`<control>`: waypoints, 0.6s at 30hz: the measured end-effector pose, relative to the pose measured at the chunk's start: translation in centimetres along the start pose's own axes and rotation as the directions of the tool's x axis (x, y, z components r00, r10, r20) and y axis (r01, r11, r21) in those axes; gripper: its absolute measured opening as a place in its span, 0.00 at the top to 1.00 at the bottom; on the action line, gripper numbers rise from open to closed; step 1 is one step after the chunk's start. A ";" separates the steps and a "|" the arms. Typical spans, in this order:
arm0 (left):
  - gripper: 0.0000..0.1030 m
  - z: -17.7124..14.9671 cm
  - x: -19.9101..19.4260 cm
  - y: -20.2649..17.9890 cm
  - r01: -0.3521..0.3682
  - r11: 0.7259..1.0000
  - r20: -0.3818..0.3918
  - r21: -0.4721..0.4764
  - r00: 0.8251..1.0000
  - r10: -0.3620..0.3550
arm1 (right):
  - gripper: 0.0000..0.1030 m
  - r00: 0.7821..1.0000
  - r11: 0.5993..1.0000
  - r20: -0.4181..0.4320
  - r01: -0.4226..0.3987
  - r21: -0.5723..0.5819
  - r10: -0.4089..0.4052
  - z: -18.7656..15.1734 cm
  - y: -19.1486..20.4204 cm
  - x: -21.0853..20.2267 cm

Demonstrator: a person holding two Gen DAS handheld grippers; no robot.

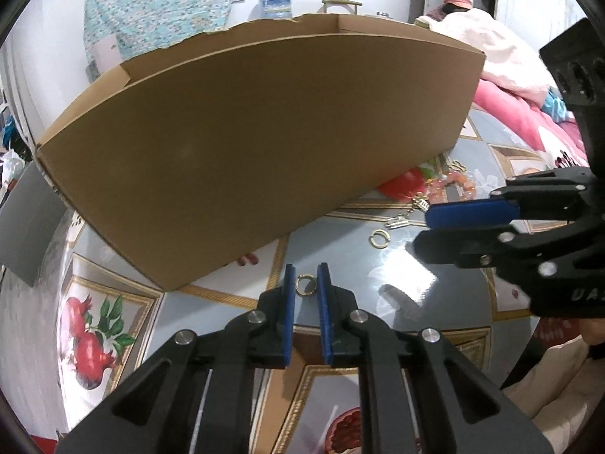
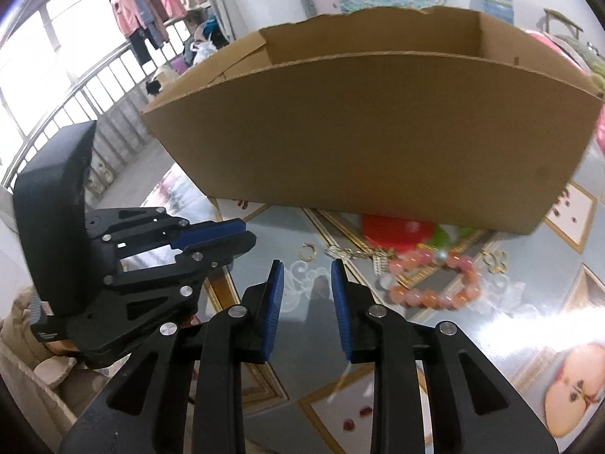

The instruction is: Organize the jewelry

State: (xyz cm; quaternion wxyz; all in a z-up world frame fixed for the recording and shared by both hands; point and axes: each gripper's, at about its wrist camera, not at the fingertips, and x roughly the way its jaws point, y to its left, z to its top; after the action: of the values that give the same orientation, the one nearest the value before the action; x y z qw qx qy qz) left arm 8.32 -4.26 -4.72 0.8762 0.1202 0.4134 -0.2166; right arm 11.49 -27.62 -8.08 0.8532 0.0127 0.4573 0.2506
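Note:
My left gripper [image 1: 305, 283] points down at the glossy patterned table [image 1: 378, 283], its blue pads shut on a small gold ring [image 1: 305, 284] at their tips. A second gold ring [image 1: 380, 237] lies on the table a little farther right. It also shows as a gold ring [image 2: 310, 253] just beyond my right gripper [image 2: 306, 276], which stands open above the table with nothing between its pads. A pink bead bracelet [image 2: 435, 283] and gold chain pieces [image 2: 351, 253] lie to the right, in front of the open cardboard box [image 2: 378, 132]. The inside floor of the box is hidden.
The box [image 1: 245, 143] fills the far side of the table. More small gold pieces [image 2: 495, 259] lie right of the bracelet. A grey panel [image 1: 30, 227] sits at the left edge. A person in a pink hat [image 1: 457, 0] lies on bedding behind.

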 end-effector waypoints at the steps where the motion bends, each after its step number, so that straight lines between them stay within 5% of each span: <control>1: 0.89 0.0 0.0 0.0 -0.001 1.000 0.001 -0.001 1.000 0.001 | 0.75 1.000 1.000 -0.004 0.000 -0.004 0.000 0.1 0.1 0.2; 18: 0.89 -0.4 -0.4 0.7 0.018 1.000 0.009 -0.003 1.000 -0.018 | 0.78 0.987 0.962 0.007 0.159 -0.223 -0.162 0.3 3.3 2.4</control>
State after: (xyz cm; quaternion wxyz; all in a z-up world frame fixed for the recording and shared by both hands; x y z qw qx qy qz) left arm 8.21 -3.39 -4.63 0.8762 0.1141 0.4109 -0.2245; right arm 11.47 -23.62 -8.90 0.8641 -0.1217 0.4306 0.2305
